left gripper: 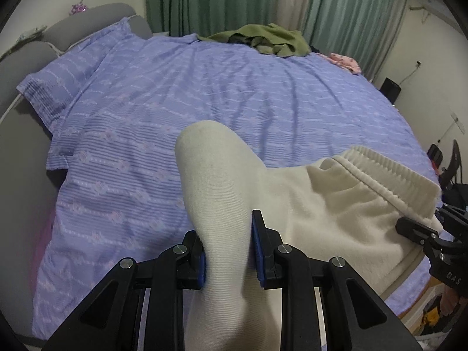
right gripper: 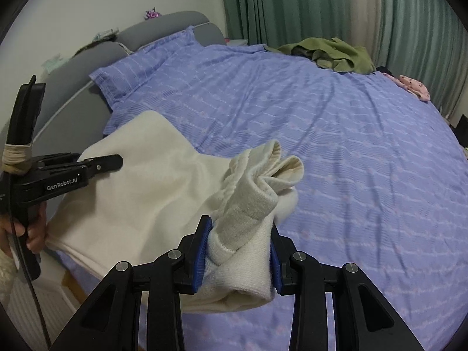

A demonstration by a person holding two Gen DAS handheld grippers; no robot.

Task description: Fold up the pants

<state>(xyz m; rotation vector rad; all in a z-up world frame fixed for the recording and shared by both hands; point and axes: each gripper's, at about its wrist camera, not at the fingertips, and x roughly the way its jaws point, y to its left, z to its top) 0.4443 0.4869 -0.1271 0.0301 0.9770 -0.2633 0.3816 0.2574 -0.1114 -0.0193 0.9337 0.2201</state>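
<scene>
Blue-padded jaws of the left gripper [left gripper: 228, 251] pinched a folded leg of the cream pants [left gripper: 321, 204], while the right gripper [right gripper: 238, 251] clamped the bunched waistband end — neither fully closed, both gripping cloth. Between them the pants hung over the near edge of a bed [right gripper: 351, 146] with a lilac striped cover — an olive garment [right gripper: 336, 52] lay far off.

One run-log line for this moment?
left tool: shut on cream pants leg | right tool: shut on bunched waistband end | pants partly over purple bedspread
</scene>
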